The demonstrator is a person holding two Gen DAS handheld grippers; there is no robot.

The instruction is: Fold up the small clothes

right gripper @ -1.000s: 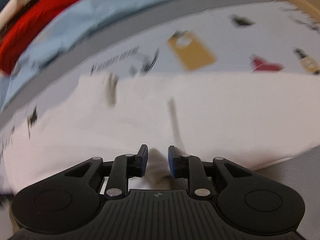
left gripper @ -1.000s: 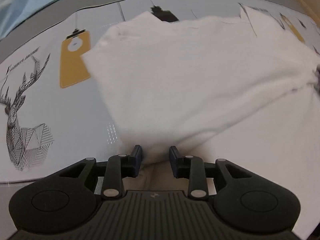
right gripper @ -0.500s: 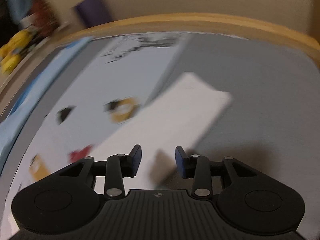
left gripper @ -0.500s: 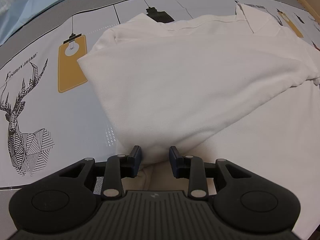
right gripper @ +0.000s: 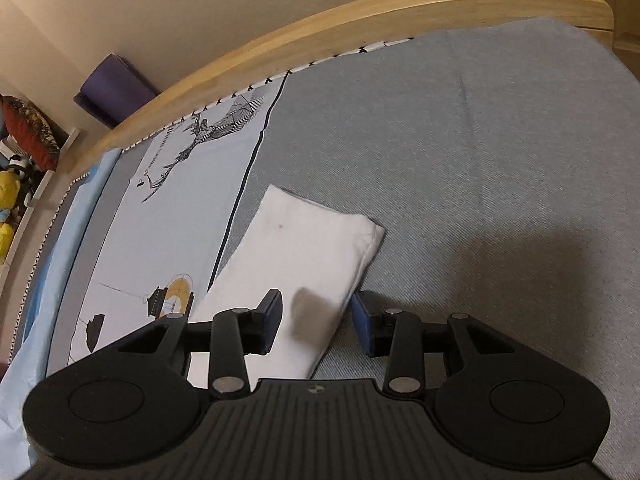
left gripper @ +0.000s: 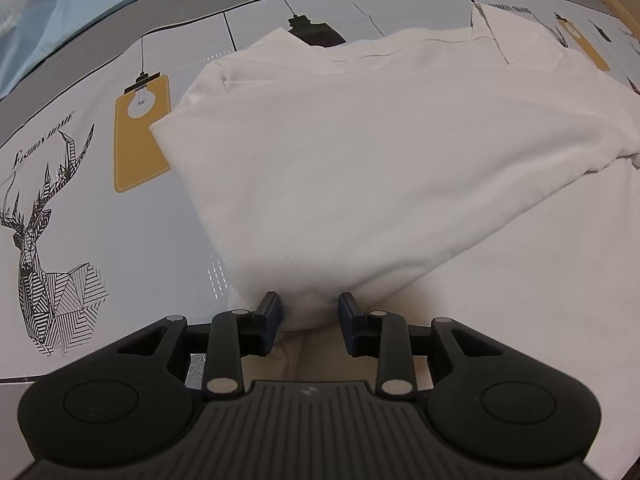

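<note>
A white cotton T-shirt (left gripper: 380, 168) lies spread on the printed bedsheet (left gripper: 100, 208), its near corner folded over the rest and bunched up between the fingers of the left gripper (left gripper: 309, 322). The jaws stand narrowly apart with the cloth between the blue pads; whether they actually pinch it I cannot tell. To the left of the shirt the sheet shows a line-drawn deer (left gripper: 44, 264) and a yellow lightbulb tag (left gripper: 140, 132); a black lamp print (left gripper: 316, 32) peeks out at the far edge.

In the right wrist view, the right gripper (right gripper: 316, 324) hovers with jaws wide, holding nothing, above a white sleeve (right gripper: 304, 264) lying flat on the grey blanket (right gripper: 480, 152). A curved wooden bed rail (right gripper: 320, 36) borders the far side, with a purple block (right gripper: 114, 90) behind it.
</note>
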